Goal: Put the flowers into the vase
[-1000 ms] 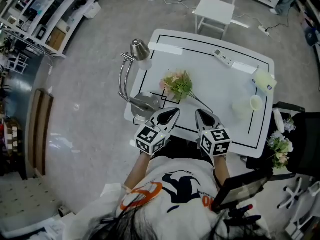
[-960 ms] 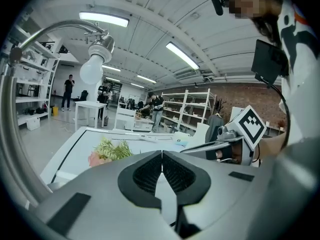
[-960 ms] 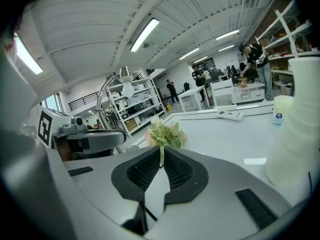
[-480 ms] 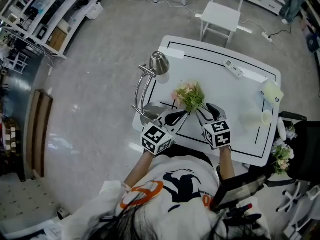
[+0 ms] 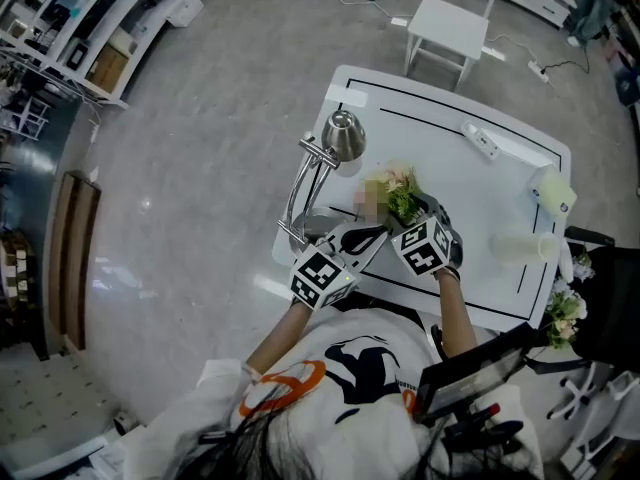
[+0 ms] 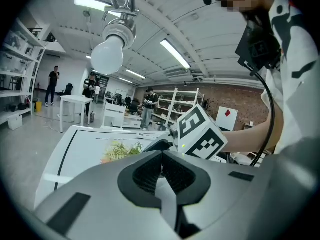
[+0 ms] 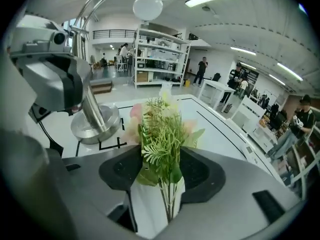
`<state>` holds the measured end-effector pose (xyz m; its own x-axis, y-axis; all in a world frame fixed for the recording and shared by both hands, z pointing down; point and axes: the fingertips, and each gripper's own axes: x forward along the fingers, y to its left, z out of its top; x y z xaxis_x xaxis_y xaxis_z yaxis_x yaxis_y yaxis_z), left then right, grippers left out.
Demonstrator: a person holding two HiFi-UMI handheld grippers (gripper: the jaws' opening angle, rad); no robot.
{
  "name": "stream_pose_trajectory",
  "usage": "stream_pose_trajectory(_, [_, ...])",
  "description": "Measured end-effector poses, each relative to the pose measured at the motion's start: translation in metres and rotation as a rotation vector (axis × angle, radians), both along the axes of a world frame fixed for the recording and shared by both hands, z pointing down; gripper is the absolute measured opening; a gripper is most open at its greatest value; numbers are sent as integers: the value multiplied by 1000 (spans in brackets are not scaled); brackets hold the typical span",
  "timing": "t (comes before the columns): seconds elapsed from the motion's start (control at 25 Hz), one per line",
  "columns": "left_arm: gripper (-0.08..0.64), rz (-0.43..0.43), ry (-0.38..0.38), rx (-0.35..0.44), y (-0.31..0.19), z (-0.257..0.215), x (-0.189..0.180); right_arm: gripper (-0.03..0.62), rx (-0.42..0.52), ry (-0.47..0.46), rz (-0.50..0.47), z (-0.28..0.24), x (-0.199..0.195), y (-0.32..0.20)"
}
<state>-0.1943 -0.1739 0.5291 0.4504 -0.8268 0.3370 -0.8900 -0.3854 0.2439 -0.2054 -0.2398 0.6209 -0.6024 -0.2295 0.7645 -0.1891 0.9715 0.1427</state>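
A bunch of green and pink flowers (image 5: 398, 194) lies on the white table (image 5: 470, 193) beside the lamp. My right gripper (image 5: 412, 214) points down over it. Its jaws have just been opening and stand wide, with the stems (image 7: 167, 196) between them and a gap to each pad. My left gripper (image 5: 378, 234) is shut and empty, just left of the right one and short of the flowers (image 6: 120, 150). A pale translucent vase (image 5: 520, 248) lies on its side near the table's right edge.
A chrome desk lamp (image 5: 325, 158) arches over the table's left side, its round base (image 7: 95, 126) close to the flowers. A remote (image 5: 482, 140) and a pale green roll (image 5: 553, 188) lie at the back right. More flowers (image 5: 562, 313) sit off the table's right edge.
Both grippers have moved forward to the flowers. The right one has rolled, dipped down over the stems and opened its jaws. The left stays shut.
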Motion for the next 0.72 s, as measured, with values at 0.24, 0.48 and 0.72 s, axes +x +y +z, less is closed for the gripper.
stream_pose_trajectory(0.24, [9, 6, 11, 3, 1, 0, -3, 187, 108, 133, -11, 22, 2, -9])
stream_pose_trajectory(0.48, [9, 10, 16, 8, 2, -1, -1, 101, 3, 45, 100, 13, 5, -9])
stream_pose_trajectory(0.72, [9, 22, 18, 21, 1, -4, 5, 72, -77, -135, 259, -21, 20, -16])
